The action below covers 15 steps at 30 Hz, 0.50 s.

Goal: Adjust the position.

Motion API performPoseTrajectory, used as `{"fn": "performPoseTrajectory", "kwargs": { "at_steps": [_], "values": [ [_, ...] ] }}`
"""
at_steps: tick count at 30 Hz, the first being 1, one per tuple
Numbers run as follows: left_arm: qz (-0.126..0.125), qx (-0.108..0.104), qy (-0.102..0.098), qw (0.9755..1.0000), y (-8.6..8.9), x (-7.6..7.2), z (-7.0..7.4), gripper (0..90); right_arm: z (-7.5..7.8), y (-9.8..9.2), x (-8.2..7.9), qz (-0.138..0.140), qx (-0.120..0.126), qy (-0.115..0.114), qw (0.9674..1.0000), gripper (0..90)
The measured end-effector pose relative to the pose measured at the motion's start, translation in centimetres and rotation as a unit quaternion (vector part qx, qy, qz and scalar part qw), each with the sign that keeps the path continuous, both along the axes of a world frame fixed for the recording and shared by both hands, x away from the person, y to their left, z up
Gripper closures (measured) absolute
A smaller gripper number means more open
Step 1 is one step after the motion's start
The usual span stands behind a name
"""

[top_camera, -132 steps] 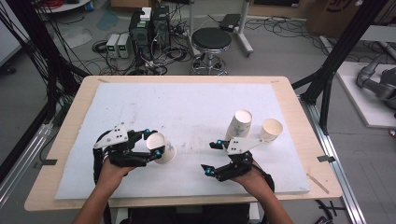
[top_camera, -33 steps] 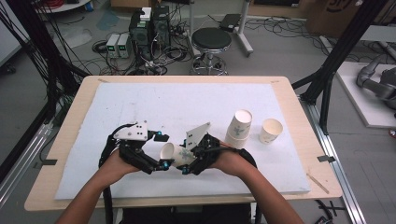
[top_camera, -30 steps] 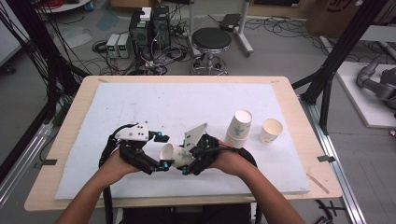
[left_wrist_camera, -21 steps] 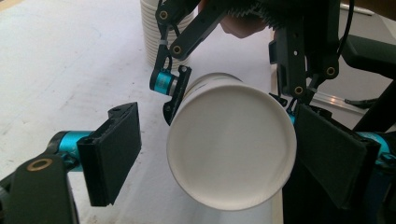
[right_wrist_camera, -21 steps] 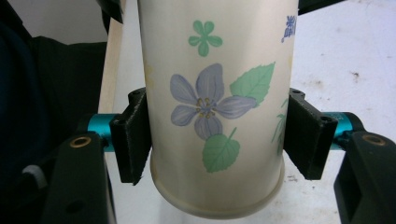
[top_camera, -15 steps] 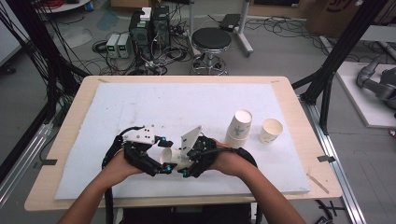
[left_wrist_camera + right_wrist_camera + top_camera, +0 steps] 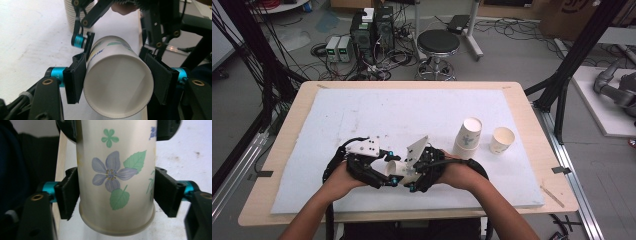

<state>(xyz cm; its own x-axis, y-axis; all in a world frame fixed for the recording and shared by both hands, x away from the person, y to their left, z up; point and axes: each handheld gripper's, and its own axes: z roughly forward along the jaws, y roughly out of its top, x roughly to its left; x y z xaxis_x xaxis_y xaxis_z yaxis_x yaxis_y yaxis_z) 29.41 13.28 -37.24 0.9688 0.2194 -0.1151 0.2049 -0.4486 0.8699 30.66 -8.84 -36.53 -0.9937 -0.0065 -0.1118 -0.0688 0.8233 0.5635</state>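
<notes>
A white paper cup with a flower print [image 7: 396, 169] lies level between both grippers, near the front middle of the table. My left gripper [image 7: 388, 172] has just been closing, and its pads [image 7: 75, 80] press the cup [image 7: 117, 82] near its open mouth. My right gripper [image 7: 411, 179] has just been opening. Its jaws stand on either side of the cup's [image 7: 115, 177] base end, and the pads [image 7: 166, 195] sit close beside the wall without squeezing it. In its own view the right gripper [image 7: 116, 192] looks along the cup toward the left hand.
A stack of paper cups [image 7: 468, 137] and one single cup [image 7: 502, 140] stand upright to the right of my hands. A white foam board [image 7: 412, 110] covers the wooden table. A stool [image 7: 438, 42] and cabling lie beyond the far edge.
Several seconds ago the hands were apart, with the cup at the left gripper. Now both meet at the front middle. In the last second the left jaws closed on the cup and the right jaws spread.
</notes>
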Motion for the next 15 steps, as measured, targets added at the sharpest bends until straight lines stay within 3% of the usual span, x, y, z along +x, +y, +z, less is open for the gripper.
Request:
{"fn": "performPoseTrajectory", "kwargs": {
  "at_steps": [7,12,15],
  "values": [
    [0.021,-0.048,0.004,0.9986,0.8,-0.1,-0.7,36.0,1.2,-2.1,0.3,-0.022,0.076,0.013,0.9968,22.0],
    [0.032,-0.069,0.003,0.9971,1.2,-0.2,-1.1,35.9,1.5,-3.8,0.1,-0.034,0.128,0.021,0.9909,20.0],
    [0.036,-0.085,0.003,0.9957,1.3,-0.2,-1.3,35.8,1.2,-4.7,-0.1,-0.052,0.159,0.017,0.9858,19.8]
  ]
}}
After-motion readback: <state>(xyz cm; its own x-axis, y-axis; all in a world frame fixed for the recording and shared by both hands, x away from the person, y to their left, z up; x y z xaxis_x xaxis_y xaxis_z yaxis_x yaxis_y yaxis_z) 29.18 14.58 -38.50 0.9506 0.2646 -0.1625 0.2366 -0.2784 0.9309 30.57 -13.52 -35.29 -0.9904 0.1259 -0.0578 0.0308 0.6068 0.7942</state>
